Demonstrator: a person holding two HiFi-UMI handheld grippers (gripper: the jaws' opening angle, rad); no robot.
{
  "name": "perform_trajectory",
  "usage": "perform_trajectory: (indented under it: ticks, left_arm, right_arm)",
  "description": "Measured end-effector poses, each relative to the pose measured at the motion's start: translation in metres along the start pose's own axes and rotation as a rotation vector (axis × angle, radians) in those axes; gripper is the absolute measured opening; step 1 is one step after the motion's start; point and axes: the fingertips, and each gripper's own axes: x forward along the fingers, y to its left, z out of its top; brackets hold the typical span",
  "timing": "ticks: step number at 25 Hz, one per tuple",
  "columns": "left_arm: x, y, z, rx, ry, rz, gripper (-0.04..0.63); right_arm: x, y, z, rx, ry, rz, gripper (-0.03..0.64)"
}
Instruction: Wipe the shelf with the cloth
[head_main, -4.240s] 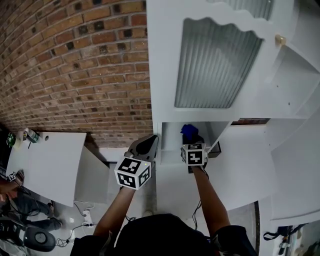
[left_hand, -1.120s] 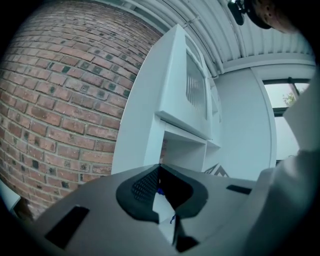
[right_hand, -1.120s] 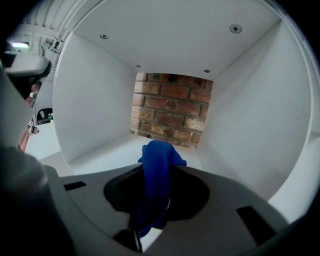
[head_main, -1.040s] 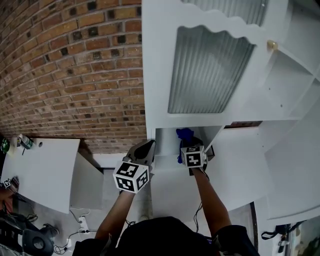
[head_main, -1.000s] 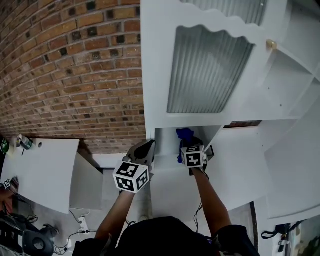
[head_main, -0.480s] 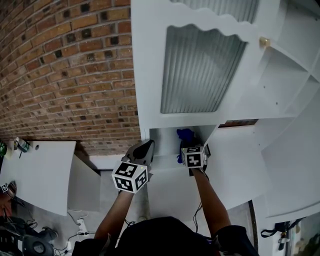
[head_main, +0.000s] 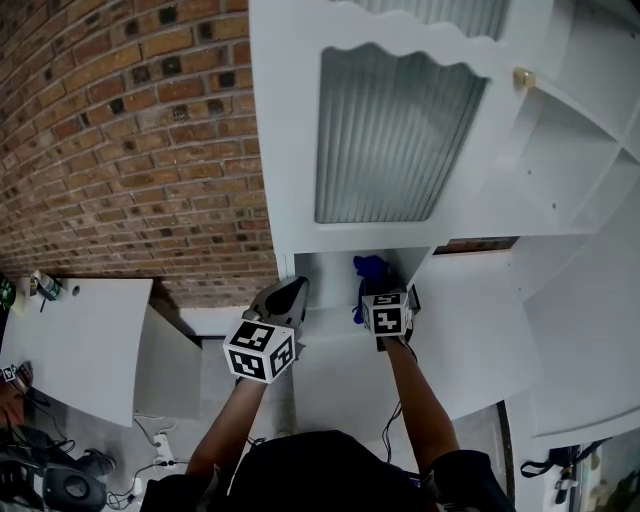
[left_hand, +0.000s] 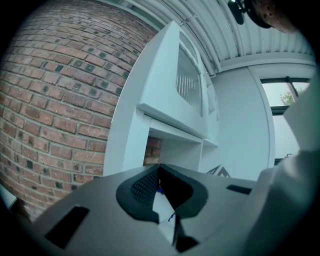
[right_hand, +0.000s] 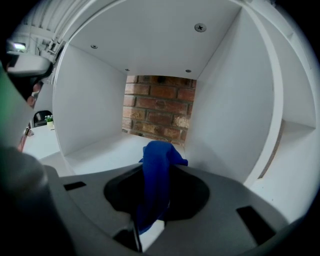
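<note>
**A:** Since only the camera seems to have drifted over the last few seconds, has anything actually moved?

**B:** Hardly. Just outside the left edge of the open compartment (head_main: 335, 262) in the white cabinet (head_main: 290, 150), the left gripper (head_main: 285, 298) stays put, its jaws pressed together on nothing. At the compartment's mouth, the right gripper (head_main: 380, 287) is also where it was, clamped on the blue cloth (right_hand: 157, 165).

**A:** So what does that mean for the wiping?

**B:** I'd judge it has barely advanced. The cloth stands bunched upward from the jaws, just inside the compartment's front. It looks raised above the shelf (right_hand: 100, 152) rather than spread on it, though I can't tell whether it touches.

**A:** And what is inside the compartment?

**B:** Only the cloth and the right gripper's tips. At the compartment's open back, the brick wall (right_hand: 157, 107) shows through.
</note>
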Motion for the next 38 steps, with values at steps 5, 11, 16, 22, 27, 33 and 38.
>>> perform_trajectory:
  ticks: [5, 11, 16, 22, 27, 33, 38]
  left_arm:
    - [-0.002, -0.008, 0.003, 0.024, -0.001, 0.012, 0.017]
    - [-0.004, -0.016, 0.005, 0.048, -0.001, 0.036, 0.017]
    - [-0.008, -0.024, 0.004, 0.067, 0.006, 0.05, 0.017]
    - [-0.016, -0.029, 0.008, 0.065, -0.013, 0.042, 0.017]
    - [-0.031, -0.03, 0.011, 0.056, -0.028, 0.014, 0.017]
    - [-0.052, -0.026, 0.014, 0.043, -0.04, -0.013, 0.017]
    - [-0.074, -0.018, 0.016, 0.036, -0.045, -0.023, 0.017]
  right_arm:
    - [-0.004, 0.002, 0.004, 0.018, -0.021, 0.035, 0.102]
    - [-0.013, 0.005, 0.017, 0.025, -0.077, 0.07, 0.103]
    - [-0.024, 0.009, 0.02, 0.046, -0.114, 0.098, 0.103]
    - [-0.042, 0.01, 0.031, 0.044, -0.156, 0.095, 0.103]
    - [-0.065, 0.014, 0.044, 0.057, -0.19, 0.061, 0.103]
    - [-0.095, 0.027, 0.061, 0.067, -0.239, 0.038, 0.103]
    - [-0.122, 0.046, 0.076, 0.077, -0.283, 0.028, 0.103]
